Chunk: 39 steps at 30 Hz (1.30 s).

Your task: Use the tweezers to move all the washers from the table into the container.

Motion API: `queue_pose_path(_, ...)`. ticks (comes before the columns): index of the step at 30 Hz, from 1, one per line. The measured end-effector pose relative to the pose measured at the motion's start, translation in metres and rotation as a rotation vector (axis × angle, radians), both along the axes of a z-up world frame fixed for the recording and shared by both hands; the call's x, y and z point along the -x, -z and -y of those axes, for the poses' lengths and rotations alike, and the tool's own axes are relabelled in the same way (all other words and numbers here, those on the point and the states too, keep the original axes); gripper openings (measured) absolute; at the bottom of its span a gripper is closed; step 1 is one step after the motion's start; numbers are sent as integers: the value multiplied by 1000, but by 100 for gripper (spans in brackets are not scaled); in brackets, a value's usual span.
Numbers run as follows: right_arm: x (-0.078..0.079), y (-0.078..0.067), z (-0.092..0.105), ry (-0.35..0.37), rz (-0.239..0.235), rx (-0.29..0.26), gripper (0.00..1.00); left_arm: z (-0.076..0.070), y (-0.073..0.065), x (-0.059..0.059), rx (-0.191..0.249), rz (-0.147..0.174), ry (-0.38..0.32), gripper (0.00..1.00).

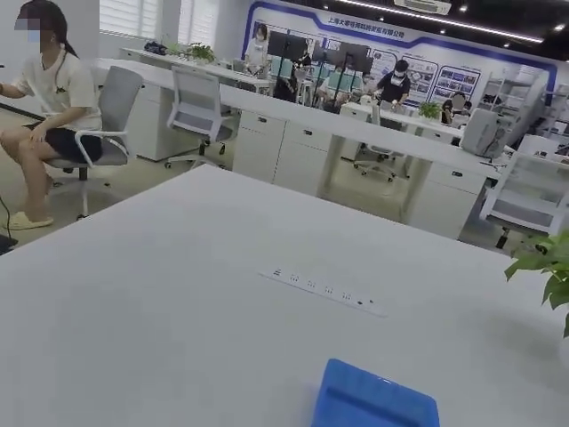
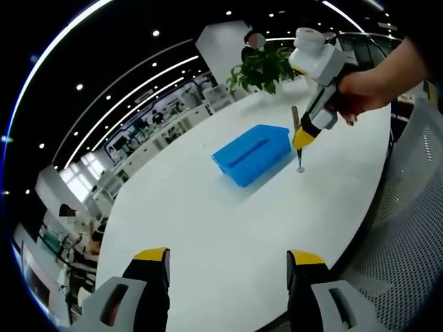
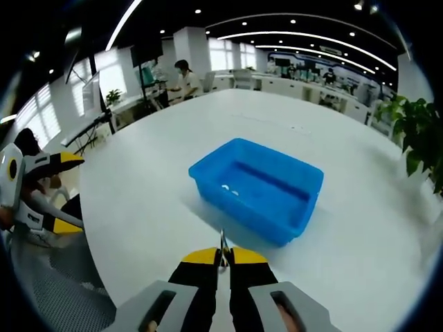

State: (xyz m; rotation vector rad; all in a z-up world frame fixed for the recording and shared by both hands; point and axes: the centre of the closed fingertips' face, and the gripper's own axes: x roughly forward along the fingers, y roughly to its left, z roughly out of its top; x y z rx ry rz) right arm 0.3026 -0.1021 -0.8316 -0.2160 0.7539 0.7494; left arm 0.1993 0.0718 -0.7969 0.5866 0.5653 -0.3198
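Found right claw clamped on tweezers, tips forward. Found left claw spread wide, nothing held. Located container just ahead of right claw; inside, two pale specks, likely washers. Judged light, thin, slippery: pinch across rim, gently.
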Motion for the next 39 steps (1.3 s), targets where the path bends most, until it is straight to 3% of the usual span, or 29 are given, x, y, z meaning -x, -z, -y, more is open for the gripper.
queue_pose_path(6, 0, -1, -2, 10, -30, -29, 3, 0, 0, 0, -1, 0, -1, 69)
queue_pose_path(10, -1, 2, -1, 2, -13, 3, 3, 0, 0, -1, 0, 2, -3, 69)
queue_pose_path(25, 1, 3, -2, -20, -3, 24, 3, -1, 0, -1, -1, 2, -5, 69)
queue_pose_path(39, -6, -23, 0, -17, 32, -6, 3, -3, -1, -1, 0, 8, -16, 69)
